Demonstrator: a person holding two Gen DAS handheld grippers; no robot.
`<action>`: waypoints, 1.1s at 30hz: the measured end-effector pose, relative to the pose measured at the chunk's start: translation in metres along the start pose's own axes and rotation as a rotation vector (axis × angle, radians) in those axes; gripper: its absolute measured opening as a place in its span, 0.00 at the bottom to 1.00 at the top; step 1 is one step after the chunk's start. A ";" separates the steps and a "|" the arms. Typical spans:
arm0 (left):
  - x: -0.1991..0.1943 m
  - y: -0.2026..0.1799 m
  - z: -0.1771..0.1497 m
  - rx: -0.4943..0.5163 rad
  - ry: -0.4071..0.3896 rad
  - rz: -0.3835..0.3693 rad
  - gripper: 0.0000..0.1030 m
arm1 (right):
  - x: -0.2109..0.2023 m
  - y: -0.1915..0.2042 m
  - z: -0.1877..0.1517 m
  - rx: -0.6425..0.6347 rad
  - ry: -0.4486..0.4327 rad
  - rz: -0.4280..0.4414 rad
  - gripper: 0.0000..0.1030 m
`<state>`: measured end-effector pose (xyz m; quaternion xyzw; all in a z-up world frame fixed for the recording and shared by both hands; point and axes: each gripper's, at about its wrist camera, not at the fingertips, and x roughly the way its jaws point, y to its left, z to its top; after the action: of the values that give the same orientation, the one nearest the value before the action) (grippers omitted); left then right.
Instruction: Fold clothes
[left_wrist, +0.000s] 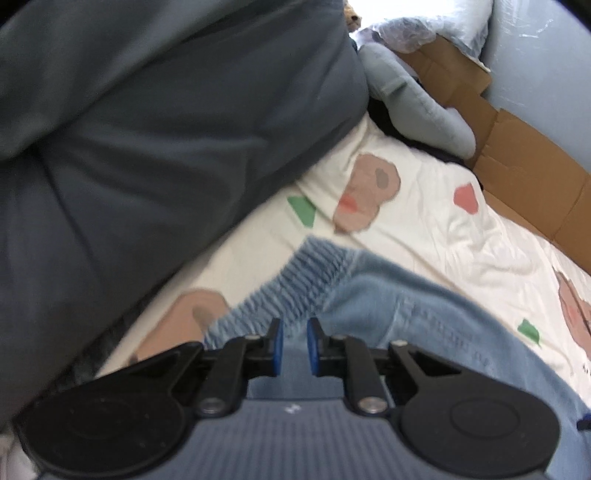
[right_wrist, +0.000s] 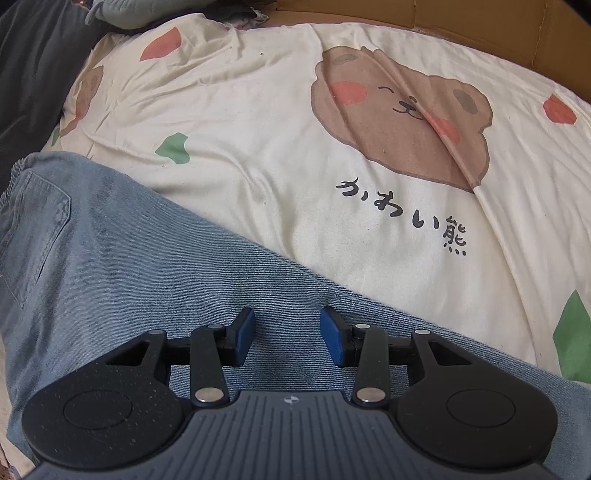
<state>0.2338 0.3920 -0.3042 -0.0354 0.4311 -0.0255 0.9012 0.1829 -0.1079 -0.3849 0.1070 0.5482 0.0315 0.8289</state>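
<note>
Light blue jeans (left_wrist: 388, 314) lie on a cream bed sheet (left_wrist: 424, 229) printed with bears. In the left wrist view their elastic waistband (left_wrist: 295, 273) runs up into my left gripper (left_wrist: 294, 328), whose blue pads stand close together with denim pinched between them. The picture is blurred. In the right wrist view the jeans (right_wrist: 110, 258) stretch flat from a back pocket (right_wrist: 33, 229) at the left to under my right gripper (right_wrist: 287, 317). That gripper stands open just over the denim, its fingers apart and gripping nothing.
A dark grey duvet (left_wrist: 147, 129) is piled along the left of the bed. A grey plush cushion (left_wrist: 413, 107) and flattened cardboard (left_wrist: 517, 166) lie at the far side against a pale wall. The bear-print sheet (right_wrist: 258, 147) spreads beyond the jeans.
</note>
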 end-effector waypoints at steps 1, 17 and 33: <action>0.000 0.000 -0.005 0.001 0.010 -0.004 0.15 | 0.000 -0.001 0.000 0.009 0.001 0.006 0.47; 0.033 0.016 -0.024 0.010 0.038 0.003 0.03 | 0.006 0.017 -0.003 -0.046 0.004 -0.006 0.73; 0.030 0.026 -0.029 -0.083 0.007 0.063 0.03 | 0.006 0.016 -0.007 -0.047 -0.008 0.009 0.74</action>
<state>0.2309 0.4144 -0.3481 -0.0592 0.4357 0.0206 0.8979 0.1798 -0.0901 -0.3896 0.0902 0.5435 0.0478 0.8332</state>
